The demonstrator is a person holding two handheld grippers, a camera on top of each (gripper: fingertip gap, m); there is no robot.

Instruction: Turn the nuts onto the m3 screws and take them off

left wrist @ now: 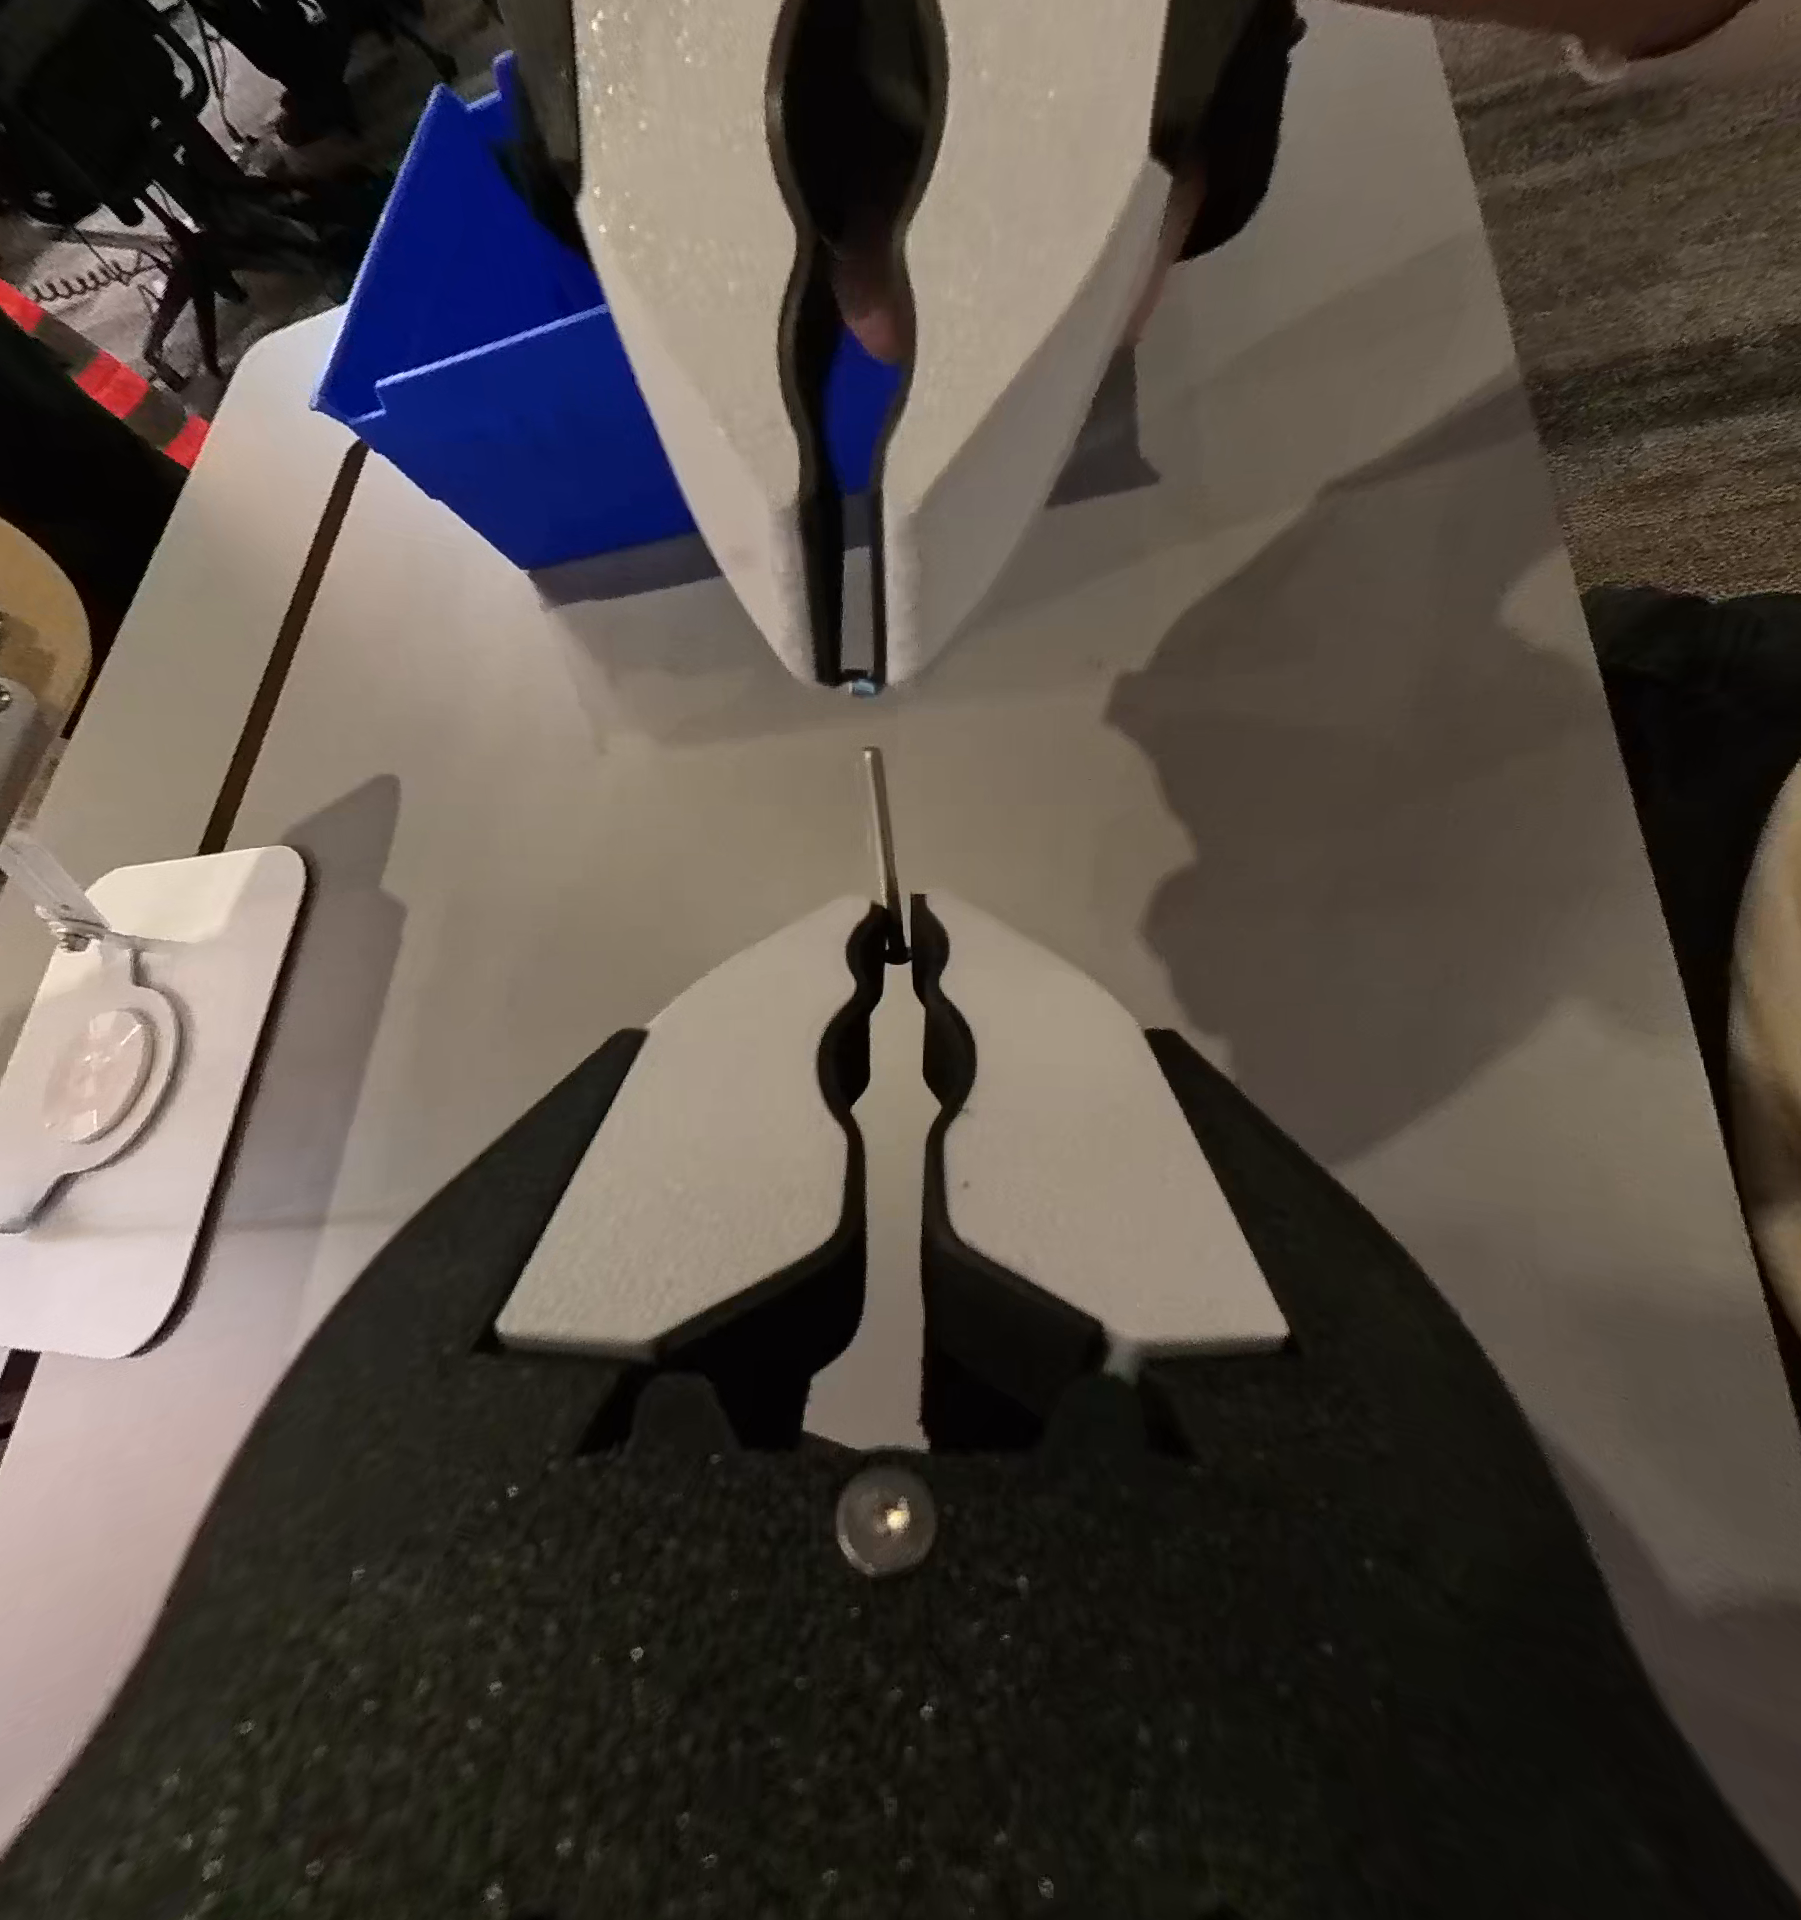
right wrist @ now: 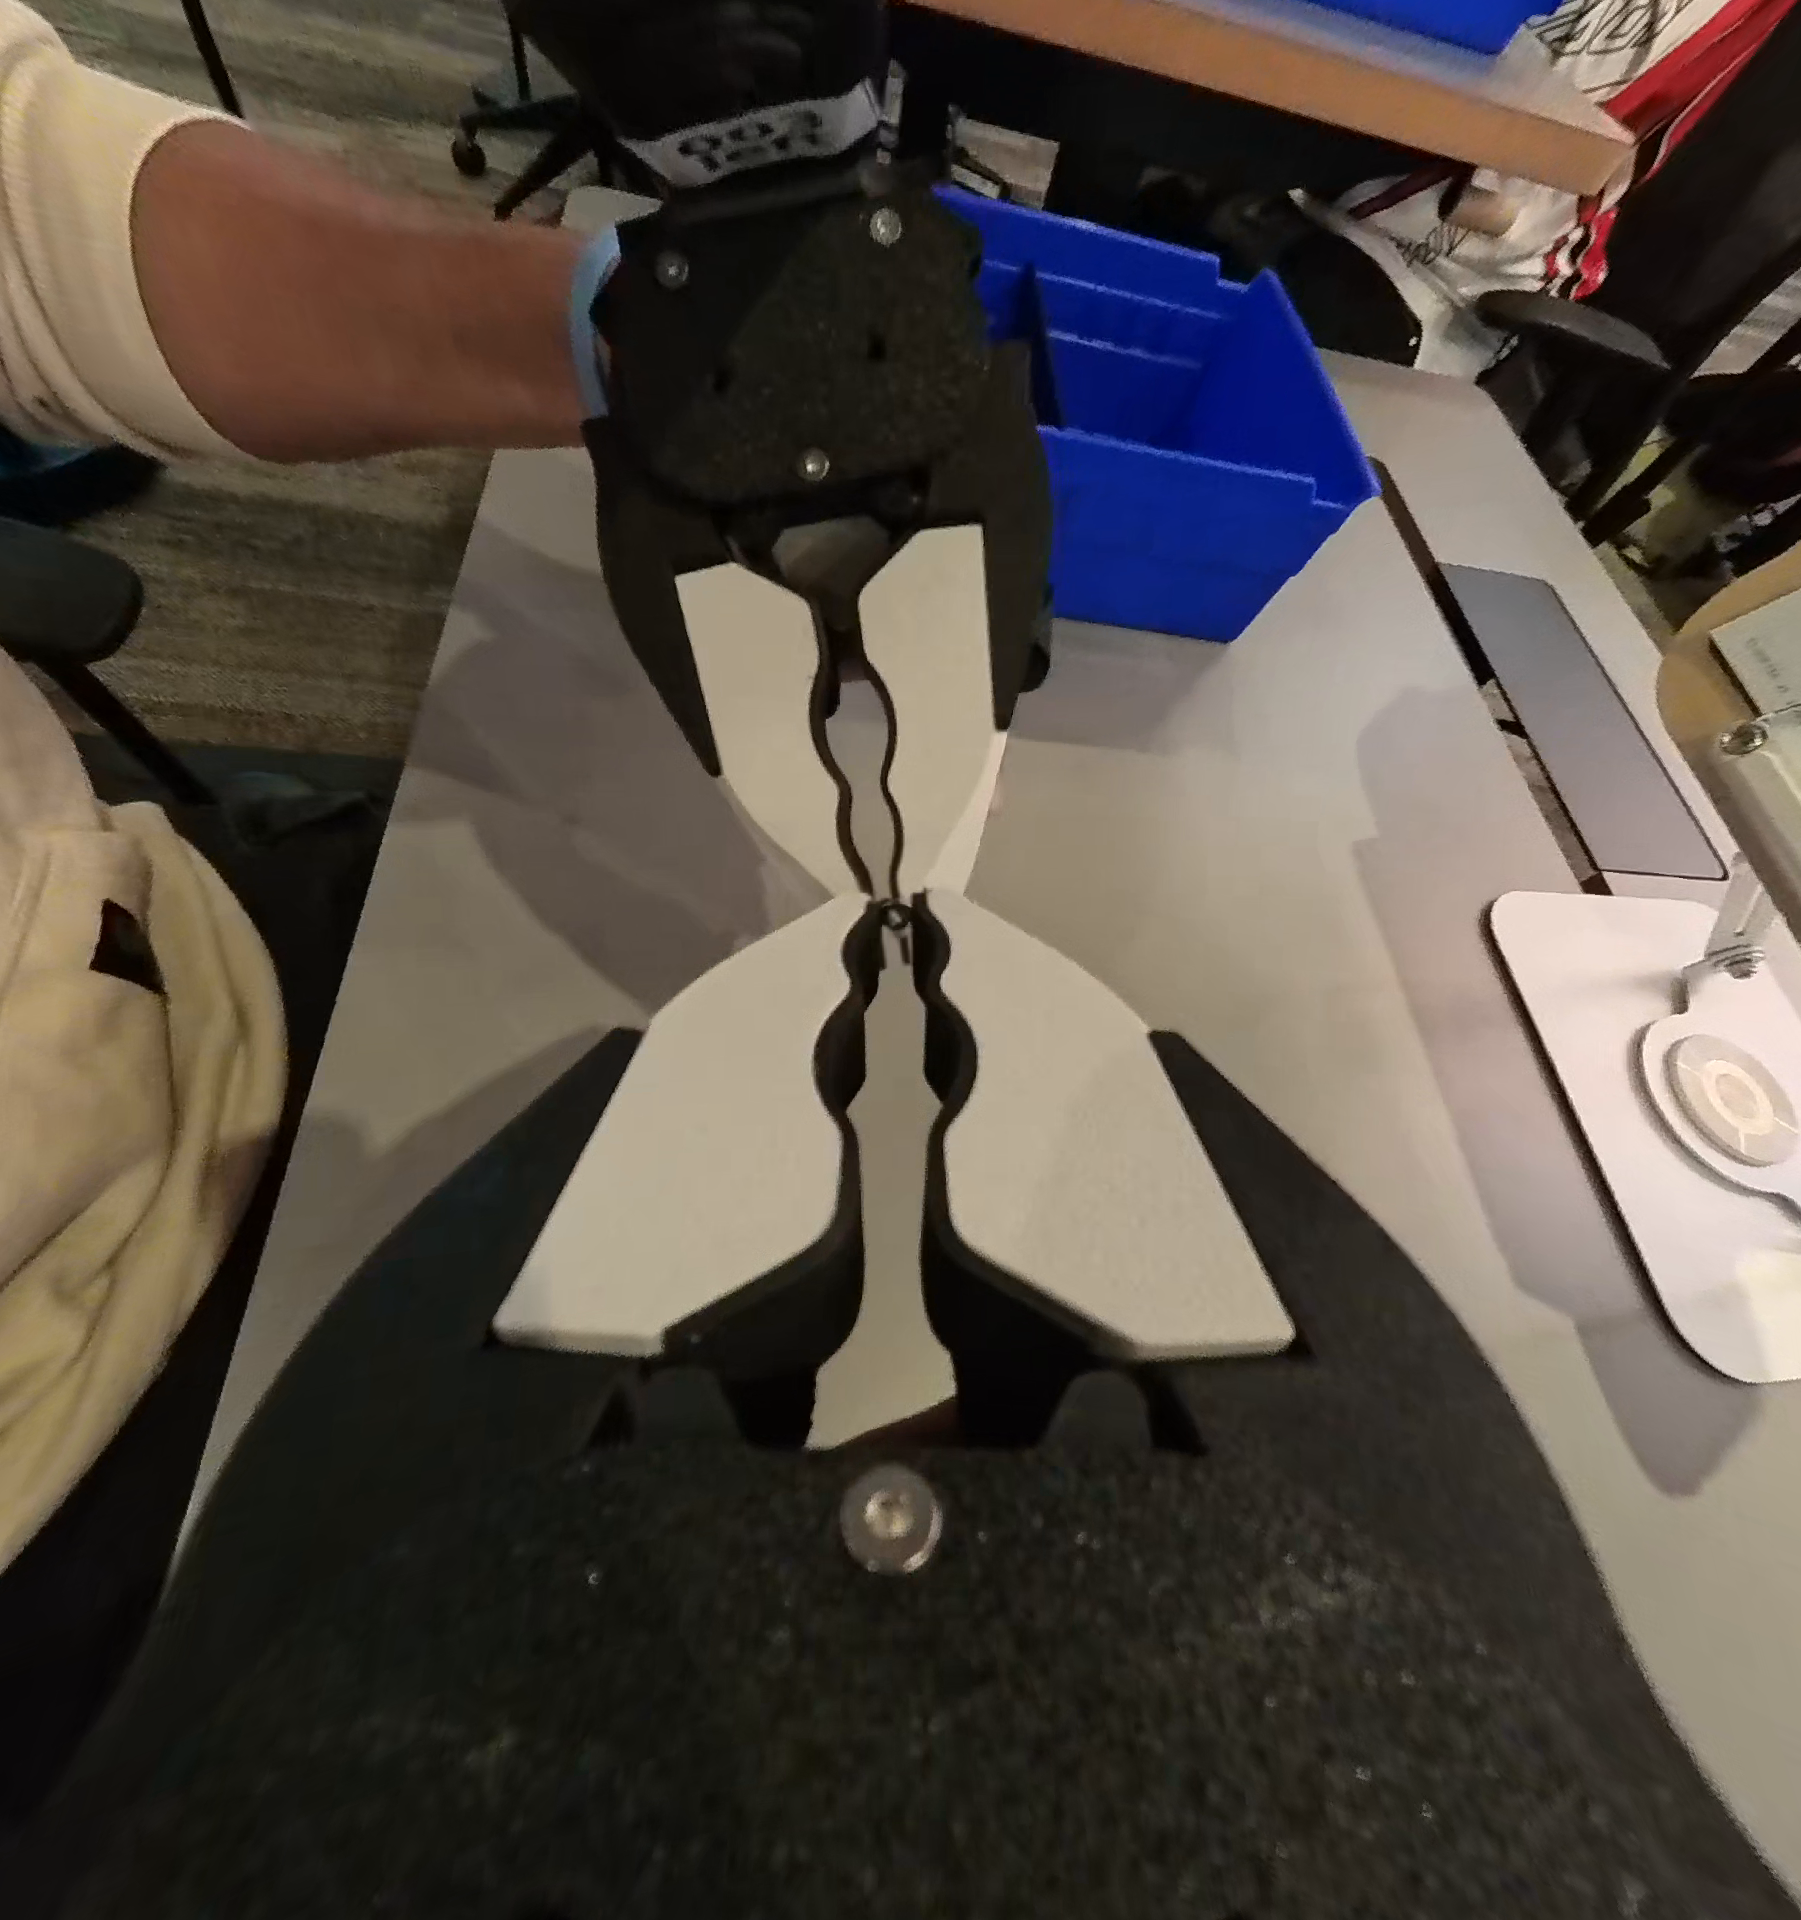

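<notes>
In the left wrist view my left gripper [left wrist: 896, 920] is shut on a thin silver M3 screw [left wrist: 878, 831]. The screw's shaft sticks out forward over the grey table [left wrist: 1291, 779]. My right gripper [left wrist: 856, 673] comes in from the top, tip to tip with the left. It is shut on a small nut [left wrist: 861, 686], with a short gap between the nut and the screw's end. In the right wrist view my right gripper [right wrist: 896, 930] pinches the small dark nut [right wrist: 896, 918] right in front of the left gripper [right wrist: 878, 885]. The screw is hidden there.
A blue divided bin [left wrist: 501, 436] [right wrist: 1187, 457] stands at the far end of the table. A white stand base with a round pad [left wrist: 117, 1101] [right wrist: 1685, 1122] sits at one side. A person's cream sleeve [right wrist: 75, 1039] is at the other side. Tip to tip, the grippers are about 5 centimetres apart.
</notes>
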